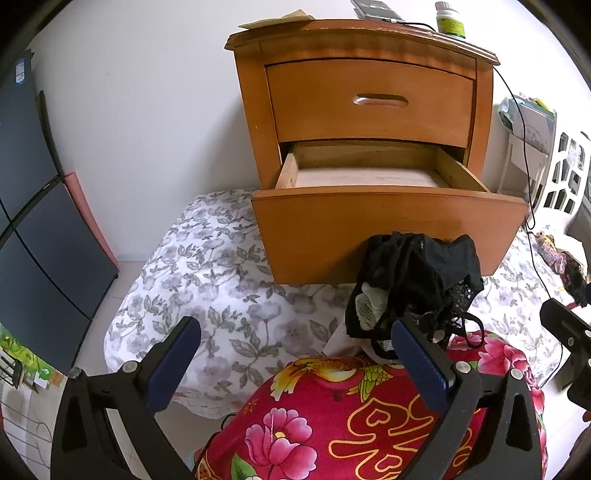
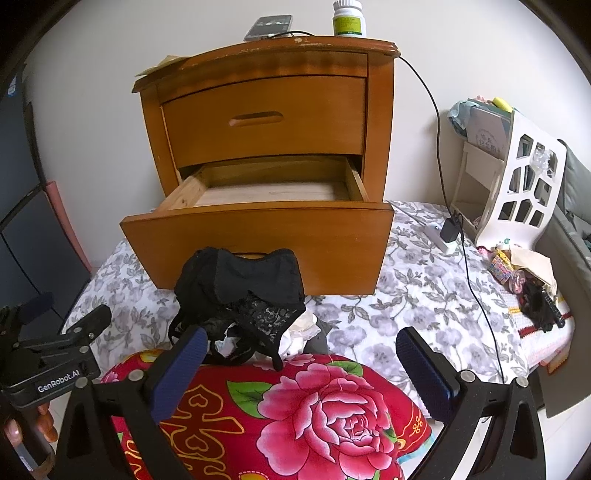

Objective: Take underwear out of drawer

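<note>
The only writing clear enough to read is "GenRobot.AI", in white on the black body of the left gripper [image 2: 51, 363] where it enters the right wrist view at the far left; the person's fingertips [image 2: 46, 424] show under it. The green label on the white bottle [image 2: 349, 18] and the print on the boxes in the white rack [image 2: 517, 177] are too small to read.

In the left wrist view, a dark panelled cabinet [image 1: 44, 221] fills the left edge, which the other camera barely catches. The left gripper [image 1: 295, 365] has its blue-padded fingers [image 1: 173, 365] spread wide with nothing between them. Ahead stands the wooden nightstand [image 1: 362, 99], its lower drawer [image 1: 388, 229] pulled out and showing only a bare wooden bottom. The underwear [image 1: 417, 284], a black lacy heap with some white lace, lies outside the drawer, in front of its face, partly on a red floral pillow [image 1: 351, 424] on the grey floral bedspread [image 1: 221, 277]. The right-hand finger overlaps the heap's lower edge; whether it touches cannot be told.

The right wrist view alone shows a phone [image 2: 269, 26] on the nightstand, its black cable [image 2: 439, 147] running down to a charger plug [image 2: 448, 230], and clutter further right. The right gripper [image 2: 306, 369] is likewise spread wide and empty above the pillow.
</note>
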`<state>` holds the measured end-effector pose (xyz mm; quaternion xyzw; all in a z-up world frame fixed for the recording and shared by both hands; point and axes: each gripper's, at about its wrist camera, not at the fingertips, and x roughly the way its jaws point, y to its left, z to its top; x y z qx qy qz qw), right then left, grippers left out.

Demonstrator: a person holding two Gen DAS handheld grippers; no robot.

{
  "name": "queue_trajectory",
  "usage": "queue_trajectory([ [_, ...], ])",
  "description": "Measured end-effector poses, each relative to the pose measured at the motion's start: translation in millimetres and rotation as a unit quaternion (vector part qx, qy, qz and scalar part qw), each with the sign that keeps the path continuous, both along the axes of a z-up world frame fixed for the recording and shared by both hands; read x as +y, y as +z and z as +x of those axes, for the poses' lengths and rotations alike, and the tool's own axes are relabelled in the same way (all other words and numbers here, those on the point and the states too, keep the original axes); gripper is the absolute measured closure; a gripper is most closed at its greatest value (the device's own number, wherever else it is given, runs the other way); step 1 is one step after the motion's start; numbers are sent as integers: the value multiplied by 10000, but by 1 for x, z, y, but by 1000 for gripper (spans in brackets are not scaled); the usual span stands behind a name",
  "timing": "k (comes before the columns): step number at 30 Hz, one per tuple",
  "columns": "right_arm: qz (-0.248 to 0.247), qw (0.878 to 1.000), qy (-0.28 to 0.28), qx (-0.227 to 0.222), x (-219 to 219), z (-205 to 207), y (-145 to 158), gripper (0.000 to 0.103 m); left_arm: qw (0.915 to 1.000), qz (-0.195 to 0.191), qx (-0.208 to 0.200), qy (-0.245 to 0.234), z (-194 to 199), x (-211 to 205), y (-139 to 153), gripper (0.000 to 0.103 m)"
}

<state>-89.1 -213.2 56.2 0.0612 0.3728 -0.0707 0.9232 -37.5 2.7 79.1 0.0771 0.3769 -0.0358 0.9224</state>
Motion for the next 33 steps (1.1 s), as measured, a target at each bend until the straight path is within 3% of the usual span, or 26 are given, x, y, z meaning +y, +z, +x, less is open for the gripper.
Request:
queue_trajectory([
  [33,23,10000,-6,65,-1,-1,-7,0,9999,2,120,-7,0,0,-3,0],
])
